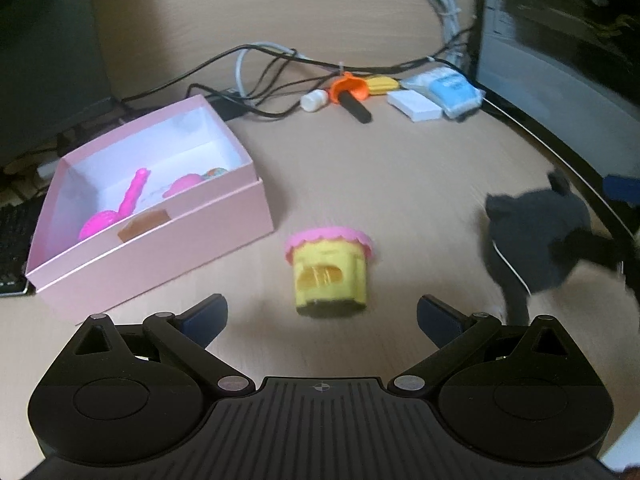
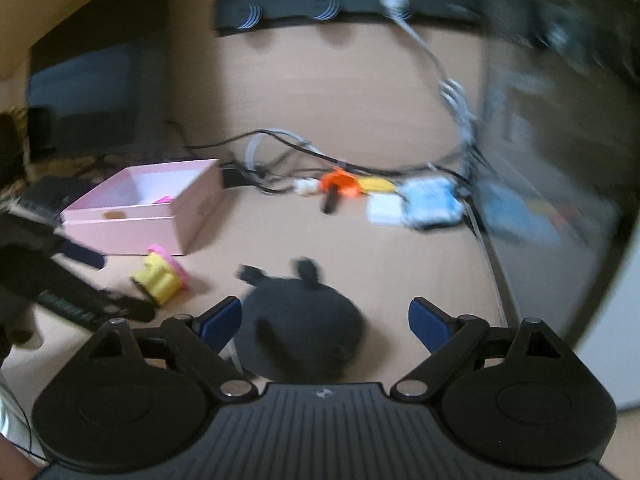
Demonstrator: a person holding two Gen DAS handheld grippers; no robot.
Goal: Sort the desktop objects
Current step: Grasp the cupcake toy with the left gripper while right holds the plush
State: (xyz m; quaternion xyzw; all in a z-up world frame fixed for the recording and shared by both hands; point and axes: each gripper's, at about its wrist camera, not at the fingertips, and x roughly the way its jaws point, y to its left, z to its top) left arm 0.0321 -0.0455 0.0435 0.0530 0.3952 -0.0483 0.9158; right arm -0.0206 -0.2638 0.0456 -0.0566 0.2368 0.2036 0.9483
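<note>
A home or office computer desk: a wood-grain counter (image 1: 360, 184) carries a pink box (image 1: 160, 216) as its main feature. Left of the box lies a black keyboard (image 1: 14, 248), behind it a tangle of cables (image 1: 272, 64), and far to its right a dark computer case (image 1: 560, 40).

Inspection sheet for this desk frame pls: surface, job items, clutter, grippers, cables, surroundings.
Surface: wooden desk, light tan, mostly bare in the middle.
Job's things: pink box, open, pink toys inside; yellow toy with pink frill lying on the desk right of it; dark grey plush.
Clutter: orange piece with black handle, white cap, white block, blue-and-white packet along the back.
Grippers: left gripper open, toy ahead; right gripper open, plush between its fingers, not clamped.
Cables: black and grey tangle behind the box.
Surroundings: keyboard at left.
</note>
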